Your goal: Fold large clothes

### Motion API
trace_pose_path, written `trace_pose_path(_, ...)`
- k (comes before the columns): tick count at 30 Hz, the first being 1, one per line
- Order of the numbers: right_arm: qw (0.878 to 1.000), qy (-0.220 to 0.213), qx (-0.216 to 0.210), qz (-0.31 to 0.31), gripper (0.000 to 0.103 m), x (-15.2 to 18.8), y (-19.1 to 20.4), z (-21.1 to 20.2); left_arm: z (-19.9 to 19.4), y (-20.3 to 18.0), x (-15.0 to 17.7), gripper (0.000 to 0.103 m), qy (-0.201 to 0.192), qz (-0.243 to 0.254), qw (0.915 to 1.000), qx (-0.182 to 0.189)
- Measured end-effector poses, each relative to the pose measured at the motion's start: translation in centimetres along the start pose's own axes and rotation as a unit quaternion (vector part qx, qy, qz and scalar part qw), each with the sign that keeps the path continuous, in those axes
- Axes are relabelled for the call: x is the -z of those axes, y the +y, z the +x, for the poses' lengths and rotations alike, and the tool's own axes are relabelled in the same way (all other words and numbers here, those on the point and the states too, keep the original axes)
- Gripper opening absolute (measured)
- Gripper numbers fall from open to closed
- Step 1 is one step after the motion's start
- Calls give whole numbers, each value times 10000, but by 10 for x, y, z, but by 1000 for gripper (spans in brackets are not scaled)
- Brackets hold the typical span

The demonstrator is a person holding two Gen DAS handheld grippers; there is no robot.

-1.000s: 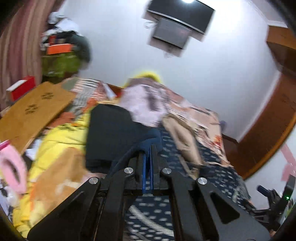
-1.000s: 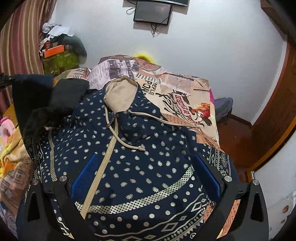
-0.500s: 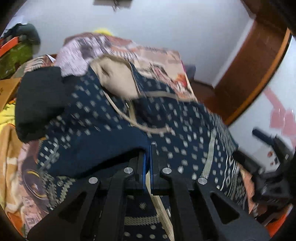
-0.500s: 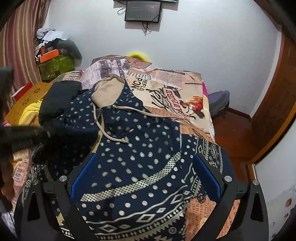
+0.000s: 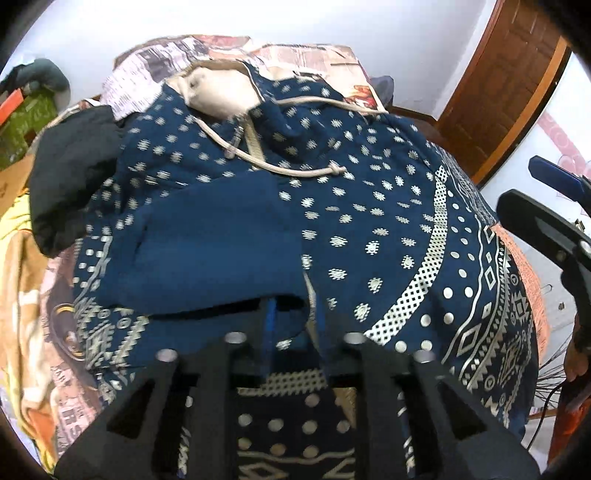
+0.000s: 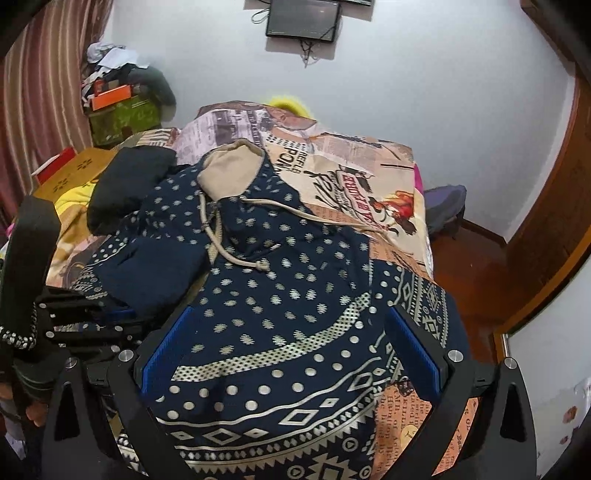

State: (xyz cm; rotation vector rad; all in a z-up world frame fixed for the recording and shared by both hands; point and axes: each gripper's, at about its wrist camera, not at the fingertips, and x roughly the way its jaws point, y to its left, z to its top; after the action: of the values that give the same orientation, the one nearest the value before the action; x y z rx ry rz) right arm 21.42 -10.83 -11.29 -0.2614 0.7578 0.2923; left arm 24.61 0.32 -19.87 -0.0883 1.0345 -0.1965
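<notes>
The left hand-held gripper [image 5: 293, 325] was low over the bed, and its jaws had just been opening a little. The plain blue sleeve [image 5: 221, 254] of the hoodie [image 5: 369, 221] lay at its tips, and I think the pads were no longer pressing on it. The sleeve lay folded across the front of the hoodie, likely put there to make the big hoodie narrower. The right hand-held gripper [image 6: 291, 354] hung with its jaws spread wide, holding nothing. It sat over the bottom part of the hoodie, maybe ready to take the next piece. The hoodie was dark blue with pale dots and zigzag bands, and it lay flat on the bed [image 6: 369, 173]. Its tan hood [image 6: 229, 166] pointed to the far wall, and its cords [image 6: 236, 254] lay loose on the chest. A black cloth [image 6: 129, 184] sat beside it on the left. The bed cover looked like old newspapers. I could read "PON" on it, but the other words were too bent to read. A dark screen [image 6: 303, 18] hung on the wall.
</notes>
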Motion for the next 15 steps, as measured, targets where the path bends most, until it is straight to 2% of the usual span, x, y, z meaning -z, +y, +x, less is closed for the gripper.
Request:
trace_pose_path(2, 10000, -19, -34, -61, 101, -4, 5, -1, -13, 5, 2, 47, -156, -39, 9998, -85)
trace_pose_path(3, 9999, -27, -51, -85, 101, -5, 7, -1, -22, 9, 3, 49, -289, -58, 9994, -159)
trace_pose_path(7, 9995, -47, -225, -202, 101, -14, 20, -1, -47, 26, 2, 55, -603, -72, 9970, -488)
trace_pose_path(9, 9990, -35, -333, -295, 101, -20, 29, 1, -59, 39, 2, 62, -760, -136, 9950, -637)
trace_pose_path(15, 9946, 62, -646, -816, 101, -35, 69, 12, -80, 89, 6, 69, -947, -516, 9895, -961)
